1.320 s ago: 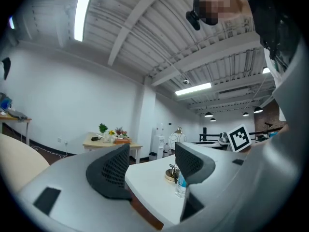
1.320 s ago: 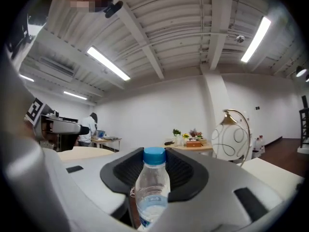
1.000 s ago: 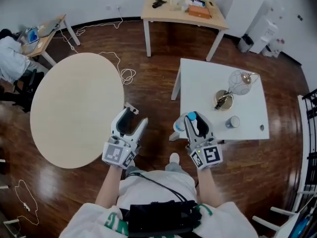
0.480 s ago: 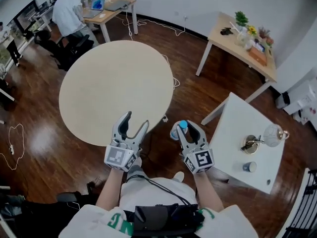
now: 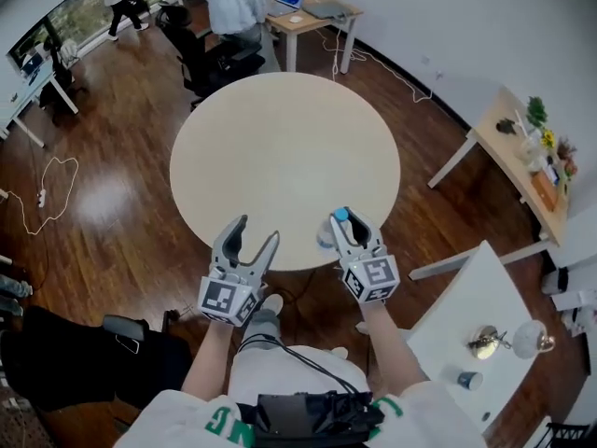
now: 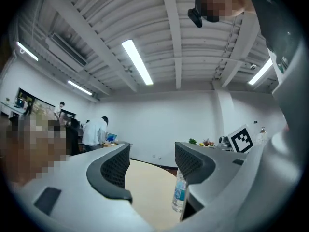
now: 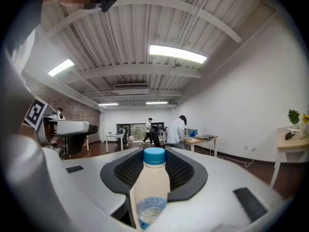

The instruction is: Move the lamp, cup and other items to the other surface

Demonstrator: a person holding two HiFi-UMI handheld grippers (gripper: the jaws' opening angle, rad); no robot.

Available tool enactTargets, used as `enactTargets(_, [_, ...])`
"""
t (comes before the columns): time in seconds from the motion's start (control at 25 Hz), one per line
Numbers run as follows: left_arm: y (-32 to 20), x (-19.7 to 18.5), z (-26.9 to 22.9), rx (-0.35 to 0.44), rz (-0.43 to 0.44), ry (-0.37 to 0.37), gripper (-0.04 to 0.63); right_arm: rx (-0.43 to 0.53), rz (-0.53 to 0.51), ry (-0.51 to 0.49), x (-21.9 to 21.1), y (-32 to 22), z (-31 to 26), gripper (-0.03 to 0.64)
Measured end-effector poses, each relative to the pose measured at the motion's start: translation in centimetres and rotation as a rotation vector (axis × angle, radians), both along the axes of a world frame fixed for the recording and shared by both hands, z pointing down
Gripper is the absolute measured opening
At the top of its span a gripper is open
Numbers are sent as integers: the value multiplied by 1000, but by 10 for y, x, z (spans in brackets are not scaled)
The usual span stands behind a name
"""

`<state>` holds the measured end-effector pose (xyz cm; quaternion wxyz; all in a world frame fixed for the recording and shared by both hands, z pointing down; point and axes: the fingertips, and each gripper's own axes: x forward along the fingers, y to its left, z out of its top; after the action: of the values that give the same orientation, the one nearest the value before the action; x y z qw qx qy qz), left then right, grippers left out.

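The clear plastic bottle with a blue cap (image 5: 326,238) stands upright in the right gripper (image 5: 343,220), whose jaws are clamped on its upper body just below the cap, at the near edge of the round pale-wood table (image 5: 280,147); the left gripper (image 5: 256,230) hangs just left of it with jaws apart and nothing between them.

The bottle looks light and thin-walled, likely to dent under a hard squeeze and smooth enough to slip; how full it is I cannot tell; a hold on the stiffer shoulder, as now, seems sound, and it should go down on its base.

At the near right, on the white square table (image 5: 457,311), wait the lamp with a gold base and a glass globe shade (image 5: 508,341) and the small grey cup (image 5: 469,379); the globe looks fragile, so the base or stem is probably the safer hold.

The round top shows bare, so nothing blocks a landing; the black office chair (image 5: 207,56) and the far desk with a laptop (image 5: 312,12) stand well apart.
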<state>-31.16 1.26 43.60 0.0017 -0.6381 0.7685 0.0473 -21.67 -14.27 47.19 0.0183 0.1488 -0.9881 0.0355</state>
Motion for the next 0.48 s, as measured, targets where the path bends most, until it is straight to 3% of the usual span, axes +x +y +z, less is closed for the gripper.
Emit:
enactTargets(0.24, [37, -62, 3, -15, -123, -1, 281, 1, -79, 19, -109, -9, 2, 155])
enactTargets(0.48, [52, -112, 15, -23, -191, 5, 281, -7, -141, 44, -215, -19, 16, 155])
